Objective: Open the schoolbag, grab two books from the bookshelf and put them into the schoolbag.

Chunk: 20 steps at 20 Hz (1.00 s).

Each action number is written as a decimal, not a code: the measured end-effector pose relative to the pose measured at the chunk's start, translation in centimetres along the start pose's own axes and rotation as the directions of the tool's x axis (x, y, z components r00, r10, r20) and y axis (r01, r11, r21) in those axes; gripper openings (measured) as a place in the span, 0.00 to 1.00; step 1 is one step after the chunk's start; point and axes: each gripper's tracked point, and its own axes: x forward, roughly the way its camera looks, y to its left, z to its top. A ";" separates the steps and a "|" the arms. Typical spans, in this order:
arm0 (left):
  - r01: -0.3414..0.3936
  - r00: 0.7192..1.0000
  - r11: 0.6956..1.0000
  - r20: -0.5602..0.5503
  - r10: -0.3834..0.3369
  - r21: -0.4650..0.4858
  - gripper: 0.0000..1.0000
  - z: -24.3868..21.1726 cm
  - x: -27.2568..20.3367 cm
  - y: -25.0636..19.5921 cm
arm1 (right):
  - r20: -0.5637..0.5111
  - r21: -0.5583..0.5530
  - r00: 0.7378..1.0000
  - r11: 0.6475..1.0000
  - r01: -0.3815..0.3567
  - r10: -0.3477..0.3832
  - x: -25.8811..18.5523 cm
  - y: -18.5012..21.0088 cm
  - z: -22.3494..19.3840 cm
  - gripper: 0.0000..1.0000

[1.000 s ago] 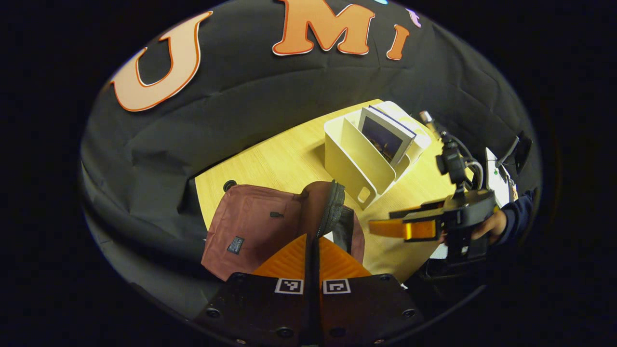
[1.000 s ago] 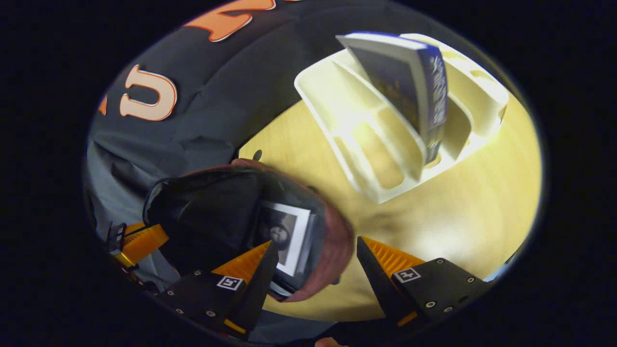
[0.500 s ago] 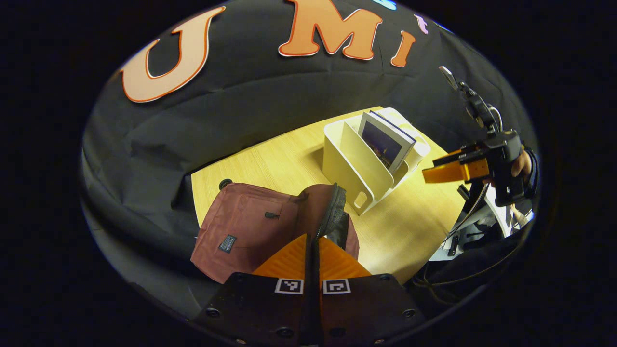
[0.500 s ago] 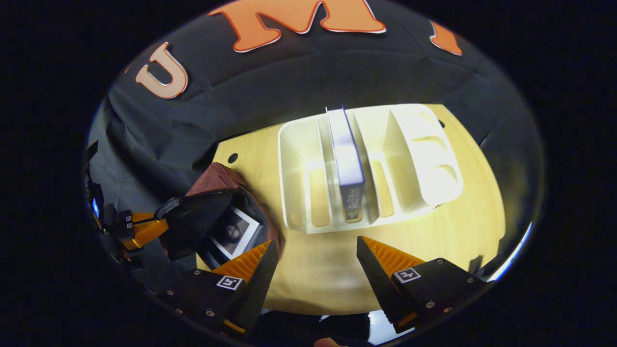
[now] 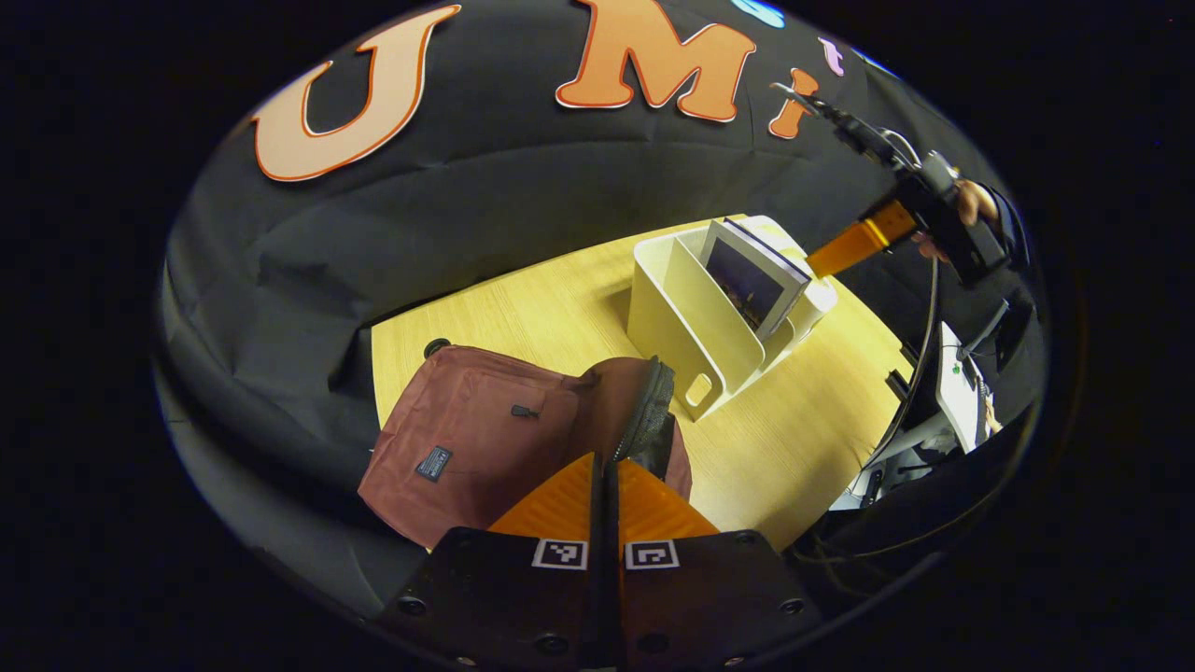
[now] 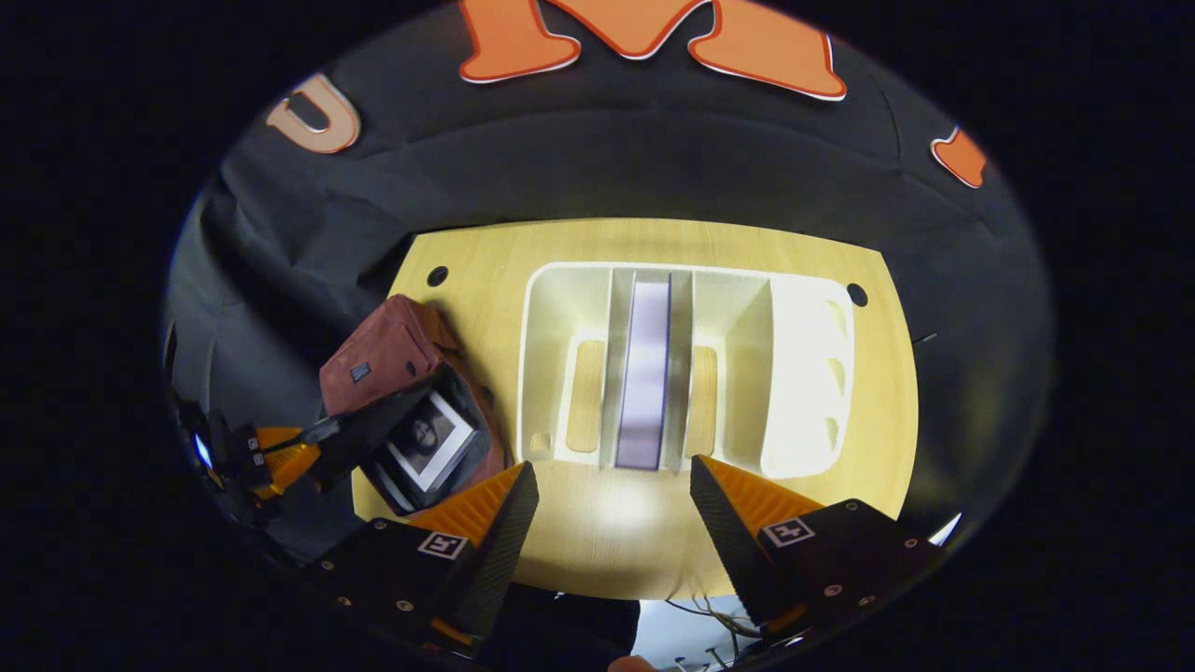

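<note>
The maroon schoolbag [image 5: 467, 434] lies on the wooden table, its zipped rim [image 5: 646, 420] lifted. My left gripper [image 5: 605, 459] is shut on that rim and holds the mouth wide. In the right gripper view the schoolbag [image 6: 381, 359] gapes, with one book [image 6: 429, 439] inside and the left gripper [image 6: 280, 457] at its edge. A white bookshelf [image 5: 691, 327] holds a second book [image 5: 752, 280] leaning in a slot. My right gripper [image 6: 611, 467] hangs open above the bookshelf [image 6: 808, 373], looking straight down on the book's top edge [image 6: 644, 373]. A hand holds the right gripper [image 5: 864, 243] high.
The table [image 6: 467, 261] has round cable holes [image 6: 857, 295] near its far corners. Black cloth walls surround it. A white device with cables [image 5: 960, 387] sits past the table's right edge. Bare wood lies between the bag and the shelf.
The right gripper has lifted away from the bag's mouth and swung over the bookshelf, now centred above the standing book. The left gripper keeps its hold on the bag's rim.
</note>
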 end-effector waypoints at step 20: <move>-0.026 1.000 0.999 -0.009 0.026 0.024 0.01 0.6 -0.2 0.9 | -0.269 0.019 0.956 0.992 0.123 -0.113 8.1 -1.9 2.2 0.35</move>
